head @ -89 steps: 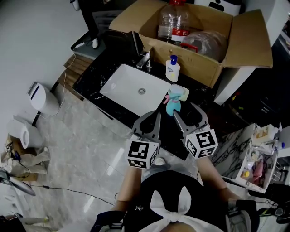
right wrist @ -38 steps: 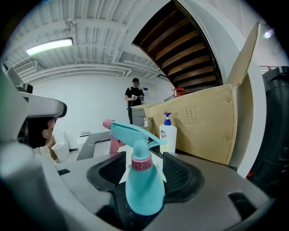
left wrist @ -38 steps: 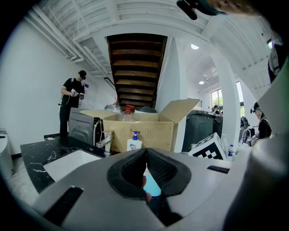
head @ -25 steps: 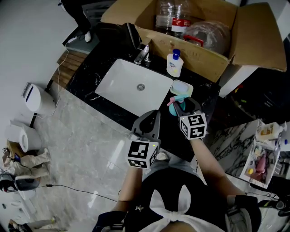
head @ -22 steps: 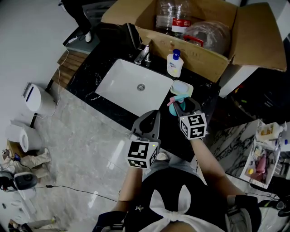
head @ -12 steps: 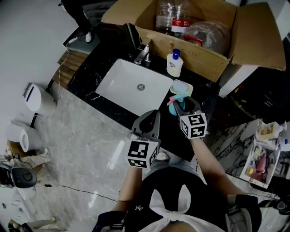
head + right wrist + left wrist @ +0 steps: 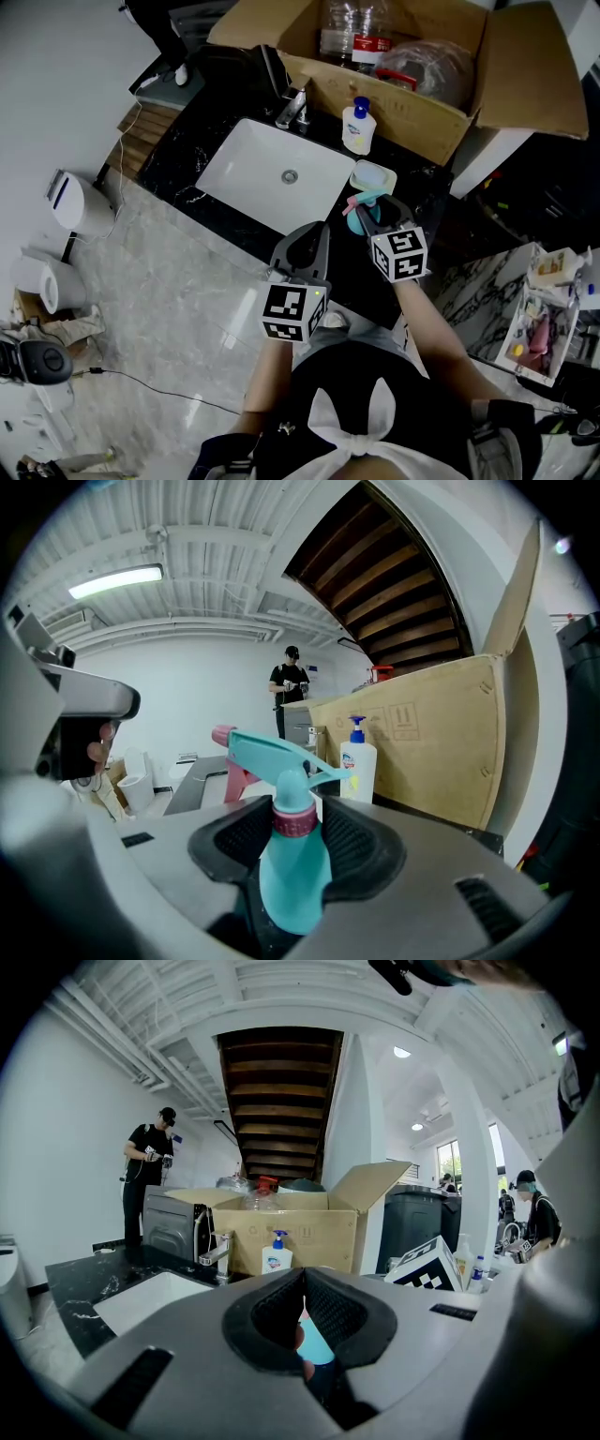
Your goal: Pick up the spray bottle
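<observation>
The teal spray bottle (image 7: 360, 212) with a pink collar and pink trigger stands upright on the black counter (image 7: 187, 141), to the right of the sink. My right gripper (image 7: 371, 210) has the bottle between its jaws. In the right gripper view the pads (image 7: 349, 841) sit against both sides of the spray bottle (image 7: 292, 864) just below the collar, and the jaws are still closing. My left gripper (image 7: 317, 236) hovers to the left of the bottle at the counter's front edge. Its tips meet with nothing between them in the left gripper view (image 7: 305, 1277).
A white sink (image 7: 234, 183) with a faucet (image 7: 292, 108) lies to the left. Just behind the spray bottle are a pale dish (image 7: 372, 176) and a white pump bottle (image 7: 356, 127). An open cardboard box (image 7: 422, 112) fills the back. A person in black (image 7: 148, 1180) stands far off.
Since the earliest frame my right gripper has moved onto the spray bottle and its jaws have narrowed around it. Over the last second both grippers stayed where they were.
</observation>
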